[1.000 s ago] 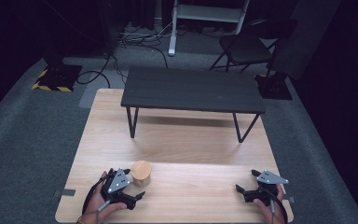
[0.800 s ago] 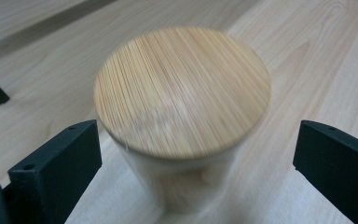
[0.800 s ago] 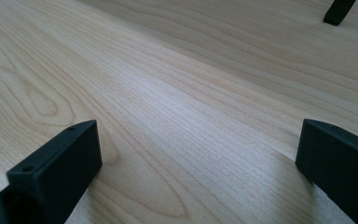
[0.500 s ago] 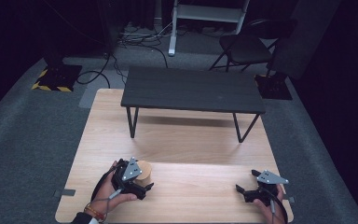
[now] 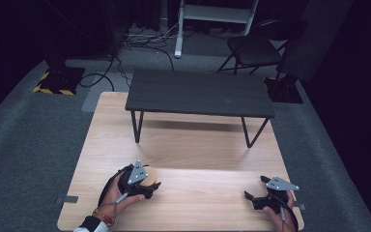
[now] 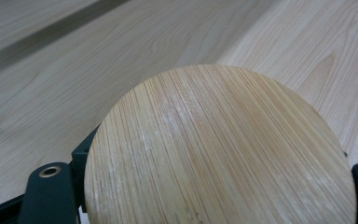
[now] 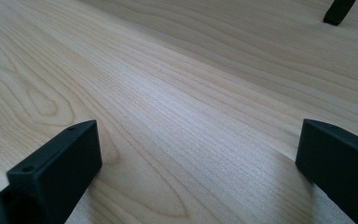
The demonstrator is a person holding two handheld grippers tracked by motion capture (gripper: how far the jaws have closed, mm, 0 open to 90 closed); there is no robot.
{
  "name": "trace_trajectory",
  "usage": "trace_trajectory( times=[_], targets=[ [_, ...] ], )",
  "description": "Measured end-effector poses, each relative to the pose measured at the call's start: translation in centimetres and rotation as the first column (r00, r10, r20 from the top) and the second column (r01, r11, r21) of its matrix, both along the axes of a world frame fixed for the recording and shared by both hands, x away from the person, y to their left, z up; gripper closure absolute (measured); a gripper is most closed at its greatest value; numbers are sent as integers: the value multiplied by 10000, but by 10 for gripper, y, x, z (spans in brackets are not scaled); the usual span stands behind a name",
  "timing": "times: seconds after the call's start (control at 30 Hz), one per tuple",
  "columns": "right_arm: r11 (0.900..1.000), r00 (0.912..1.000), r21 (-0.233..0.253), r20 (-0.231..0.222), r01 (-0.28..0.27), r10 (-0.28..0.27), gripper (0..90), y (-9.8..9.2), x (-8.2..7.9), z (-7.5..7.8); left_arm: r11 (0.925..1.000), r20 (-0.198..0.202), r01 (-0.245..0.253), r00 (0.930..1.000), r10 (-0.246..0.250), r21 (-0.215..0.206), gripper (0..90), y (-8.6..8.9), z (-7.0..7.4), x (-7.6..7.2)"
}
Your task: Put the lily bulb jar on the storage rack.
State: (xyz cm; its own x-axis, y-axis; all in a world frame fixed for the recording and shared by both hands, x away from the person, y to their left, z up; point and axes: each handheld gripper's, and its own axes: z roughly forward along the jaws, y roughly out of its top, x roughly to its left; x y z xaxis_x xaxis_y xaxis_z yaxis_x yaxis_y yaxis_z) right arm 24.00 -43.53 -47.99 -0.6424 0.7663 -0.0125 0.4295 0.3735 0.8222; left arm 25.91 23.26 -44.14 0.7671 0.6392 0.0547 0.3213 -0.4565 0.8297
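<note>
A round wooden block (image 6: 219, 149) with a flat, straight-grained top lies near the front left of the pale wooden board (image 5: 188, 145). My left gripper (image 5: 147, 186) is over it, one black jaw at each side of the block, pressed to its rim. In the high view a sliver of the block (image 5: 151, 172) shows past the grey plate. My right gripper (image 5: 251, 197) rests on the board at the front right. Its jaws stand wide apart over bare wood in the right gripper view (image 7: 198, 163).
A low black table (image 5: 200, 92) on thin legs stands across the far half of the board. One of its feet (image 7: 338, 11) shows ahead of the right gripper. Grey carpet surrounds the board, with a chair (image 5: 253, 48) and cables behind.
My left gripper moved right and forward from beside the wooden block to over it, and its jaws now flank the block. The right gripper stayed still.
</note>
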Motion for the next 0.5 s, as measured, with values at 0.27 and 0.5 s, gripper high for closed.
trace_trajectory(
  times=[0.27,0.5],
  targets=[
    [10000,10000,1,0,1,-1,0,0,0,0,9999,-183,105,9998,-105,4,251,-2,5,5],
    [10000,10000,1,0,-2,2,0,0,0,0,9992,-33,303,9995,-304,-248,252,-12,49,24]
  ],
)
